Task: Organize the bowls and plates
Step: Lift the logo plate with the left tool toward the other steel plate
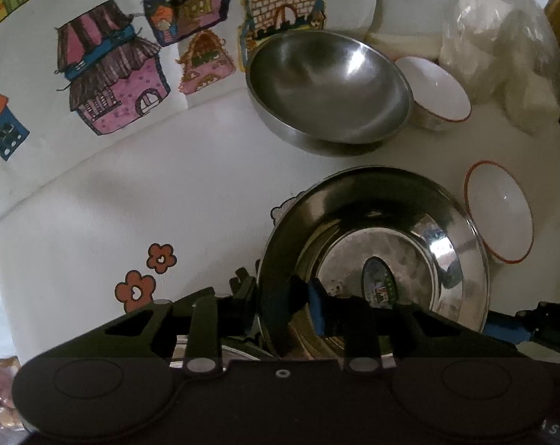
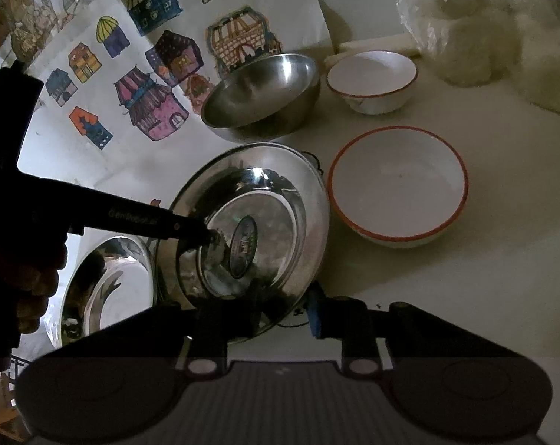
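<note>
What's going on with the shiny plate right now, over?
Left gripper jaws clamped on the steel plate rim. Right gripper jaws astride its near edge, grip unclear. Second steel plate beside it; big white bowl close on the right.

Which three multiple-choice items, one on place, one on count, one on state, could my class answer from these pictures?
1. In the right wrist view, the larger white bowl stands where from the stickered steel plate? A left B right C inside
2. White red-rimmed bowls? A one B two C three
3. The deep steel bowl is A empty B filled C overturned
1B: off the plate's right edge. 2B: the larger one and a smaller white bowl. 3A: bare metal inside.
</note>
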Demonstrator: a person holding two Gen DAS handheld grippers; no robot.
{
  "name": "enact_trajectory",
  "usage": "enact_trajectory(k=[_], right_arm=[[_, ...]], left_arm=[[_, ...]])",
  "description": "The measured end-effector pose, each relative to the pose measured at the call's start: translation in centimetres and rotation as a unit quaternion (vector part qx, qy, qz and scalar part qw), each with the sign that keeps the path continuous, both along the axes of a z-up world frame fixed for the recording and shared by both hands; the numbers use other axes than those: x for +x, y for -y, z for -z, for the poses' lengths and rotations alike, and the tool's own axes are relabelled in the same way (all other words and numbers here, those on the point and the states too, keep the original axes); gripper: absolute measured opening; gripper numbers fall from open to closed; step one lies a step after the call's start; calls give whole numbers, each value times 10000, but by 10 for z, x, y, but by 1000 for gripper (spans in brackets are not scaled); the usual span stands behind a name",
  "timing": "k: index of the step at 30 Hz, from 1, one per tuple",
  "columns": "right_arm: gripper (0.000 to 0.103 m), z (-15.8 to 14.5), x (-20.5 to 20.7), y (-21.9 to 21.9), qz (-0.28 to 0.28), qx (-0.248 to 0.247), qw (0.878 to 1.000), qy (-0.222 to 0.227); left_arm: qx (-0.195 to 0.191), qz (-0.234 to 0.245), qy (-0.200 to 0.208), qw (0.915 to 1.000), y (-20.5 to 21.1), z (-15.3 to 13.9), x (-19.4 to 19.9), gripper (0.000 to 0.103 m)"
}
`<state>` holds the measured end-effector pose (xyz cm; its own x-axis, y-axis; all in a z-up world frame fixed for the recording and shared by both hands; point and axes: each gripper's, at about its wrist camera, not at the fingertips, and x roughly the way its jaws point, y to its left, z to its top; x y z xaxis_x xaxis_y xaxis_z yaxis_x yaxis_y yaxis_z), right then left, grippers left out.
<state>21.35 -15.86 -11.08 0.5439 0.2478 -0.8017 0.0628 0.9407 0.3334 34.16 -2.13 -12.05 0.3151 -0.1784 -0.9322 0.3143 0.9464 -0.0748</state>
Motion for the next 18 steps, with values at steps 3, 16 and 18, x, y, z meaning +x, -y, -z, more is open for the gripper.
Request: enact_trajectory(k=[3, 16, 18], right_arm=[[26, -3, -2, -1, 32, -24, 10000, 45], [18, -23, -11, -3, 61, -120, 9992, 373], [16, -28, -10, -10, -72, -244, 9986, 458]], left_arm=[[-70, -35, 48, 10000, -2, -5, -2, 30], [-733, -144, 167, 9971, -4, -25, -11, 0], [-673, 84, 242, 9974, 10, -28, -16, 0]])
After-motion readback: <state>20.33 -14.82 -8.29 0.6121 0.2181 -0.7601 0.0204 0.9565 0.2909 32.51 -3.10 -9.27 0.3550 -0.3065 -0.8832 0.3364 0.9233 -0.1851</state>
